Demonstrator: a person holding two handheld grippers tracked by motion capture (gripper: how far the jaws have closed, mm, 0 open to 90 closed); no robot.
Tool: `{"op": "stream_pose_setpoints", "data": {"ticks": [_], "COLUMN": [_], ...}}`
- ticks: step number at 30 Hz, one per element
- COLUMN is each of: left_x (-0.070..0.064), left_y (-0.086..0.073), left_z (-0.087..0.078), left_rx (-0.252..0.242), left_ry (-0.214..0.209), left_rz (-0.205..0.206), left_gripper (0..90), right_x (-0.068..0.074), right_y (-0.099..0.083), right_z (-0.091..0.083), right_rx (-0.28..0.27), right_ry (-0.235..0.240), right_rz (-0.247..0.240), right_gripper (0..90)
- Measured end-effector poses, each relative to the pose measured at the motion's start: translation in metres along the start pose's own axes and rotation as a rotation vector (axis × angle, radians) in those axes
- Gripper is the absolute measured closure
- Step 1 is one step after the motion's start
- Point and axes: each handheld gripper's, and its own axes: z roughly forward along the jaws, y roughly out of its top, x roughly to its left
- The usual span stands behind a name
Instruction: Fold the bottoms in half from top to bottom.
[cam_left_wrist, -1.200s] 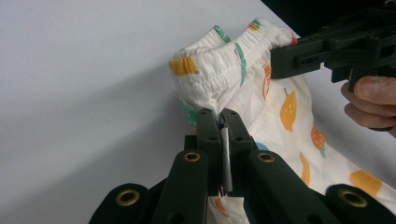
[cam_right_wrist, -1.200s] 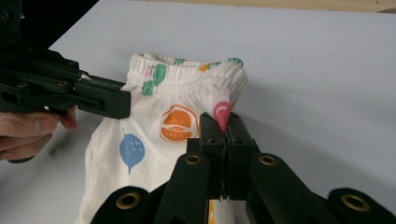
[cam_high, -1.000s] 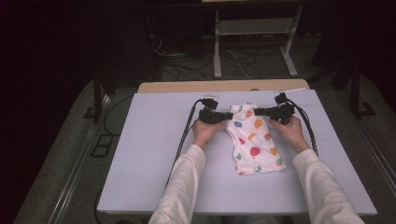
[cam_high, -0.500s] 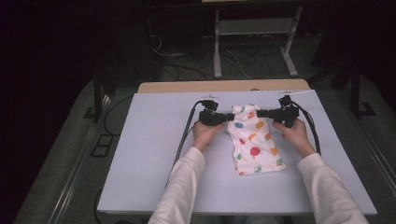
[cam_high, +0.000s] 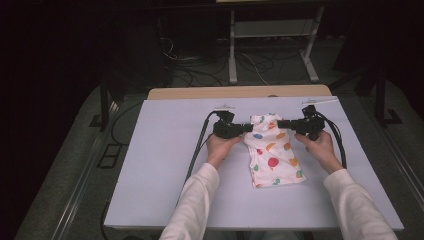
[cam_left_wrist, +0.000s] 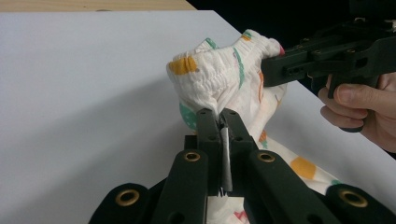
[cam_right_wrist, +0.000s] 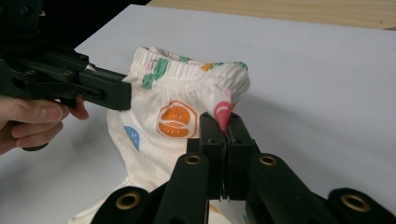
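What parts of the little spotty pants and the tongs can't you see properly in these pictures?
- In the left gripper view, the left tongs cover the pinched bit of the pants.
- In the right gripper view, the pants' legs run off the bottom edge, behind the right tongs.
- In the high view, the prints on the pants are too small to name.
- In the high view, the underside of the pants lies hidden against the table.
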Motion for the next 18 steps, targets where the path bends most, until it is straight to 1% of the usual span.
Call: {"op": "stream_pose_setpoints", "data": {"ticks": [3, 5, 6, 7, 8, 9, 11, 18], "left_x": [-0.003, -0.008, -0.008, -0.01, -0.014, -0.014, -0.019, -0.028], "left_y": [-0.001, -0.003, -0.003, -0.005, -0.006, -0.006, -0.01, -0.017], "left_z": [-0.002, -0.004, -0.004, -0.004, -0.004, -0.004, -0.003, -0.004], "left_rx": [-0.001, -0.01, -0.01, -0.008, 0.001, 0.001, 0.003, 0.008], "left_ry": [0.0, -0.012, -0.012, -0.011, -0.016, -0.016, -0.024, -0.034], "left_rz": [0.008, -0.005, -0.005, -0.005, -0.002, -0.002, 0.014, 0.035], "left_gripper": [87.5, 87.5, 87.5, 87.5, 87.5, 87.5, 87.5, 87.5], "right_x": [0.003, 0.006, 0.006, 0.007, 0.008, 0.008, 0.009, 0.011], "right_y": [-0.001, -0.002, -0.002, -0.003, -0.003, -0.003, -0.007, -0.017], "right_z": [-0.003, -0.008, -0.008, -0.01, -0.011, -0.011, -0.014, -0.022], "right_rx": [-0.007, -0.01, -0.01, -0.005, 0.0, 0.0, 0.006, 0.004], "right_ry": [0.001, 0.0, 0.0, 0.0, -0.001, -0.001, -0.002, 0.004], "right_rz": [-0.008, -0.021, -0.021, -0.032, -0.03, -0.03, -0.033, -0.028], "right_gripper": [87.3, 87.3, 87.3, 87.3, 87.3, 87.3, 87.3, 87.2]}}
